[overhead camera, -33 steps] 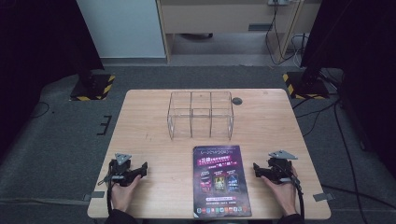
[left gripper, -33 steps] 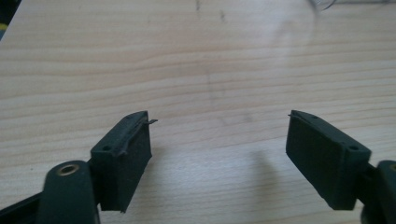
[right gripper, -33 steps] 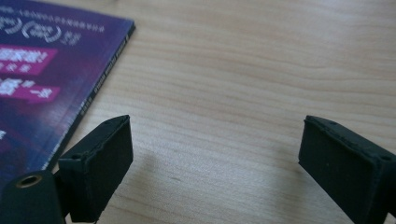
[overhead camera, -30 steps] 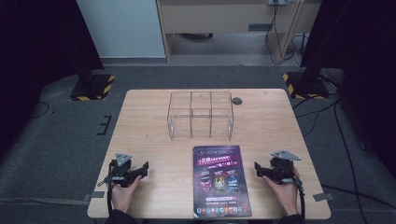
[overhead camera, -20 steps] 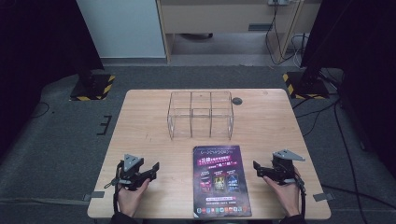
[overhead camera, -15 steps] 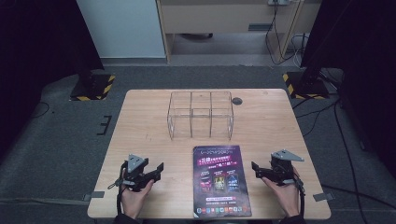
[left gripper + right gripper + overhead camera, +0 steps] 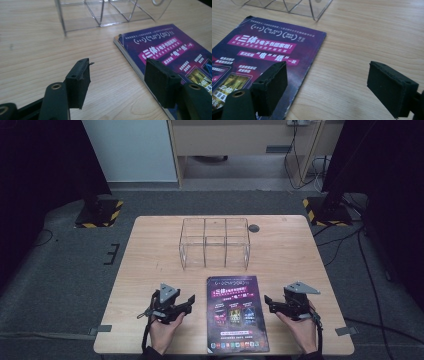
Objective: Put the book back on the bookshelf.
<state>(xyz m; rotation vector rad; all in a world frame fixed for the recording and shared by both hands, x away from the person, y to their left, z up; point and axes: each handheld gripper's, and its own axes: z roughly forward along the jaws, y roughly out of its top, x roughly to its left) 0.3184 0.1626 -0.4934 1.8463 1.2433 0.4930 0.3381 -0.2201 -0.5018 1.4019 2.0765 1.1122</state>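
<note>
A purple magazine (image 7: 235, 312) lies flat on the wooden table near the front edge. My left gripper (image 7: 189, 302) sits just left of it, open, jaws aimed at its left edge. In the left gripper view the magazine (image 7: 170, 50) lies under the right jaw, and the left gripper (image 7: 120, 82) has just been closing, with nothing between the pads. My right gripper (image 7: 268, 301) stands open at the magazine's right edge. In the right gripper view the right gripper (image 7: 332, 87) straddles the edge of the magazine (image 7: 262, 52); its jaws have just been closing a little, pinching nothing.
A clear acrylic organiser (image 7: 215, 242) with three compartments stands behind the magazine at mid-table. A small black disc (image 7: 254, 228) lies to its right. Black stands with striped bases (image 7: 100, 212) flank the table on the floor.
My left gripper has moved right, close to the magazine's left edge, and its jaws have narrowed. The right gripper has barely shifted.
</note>
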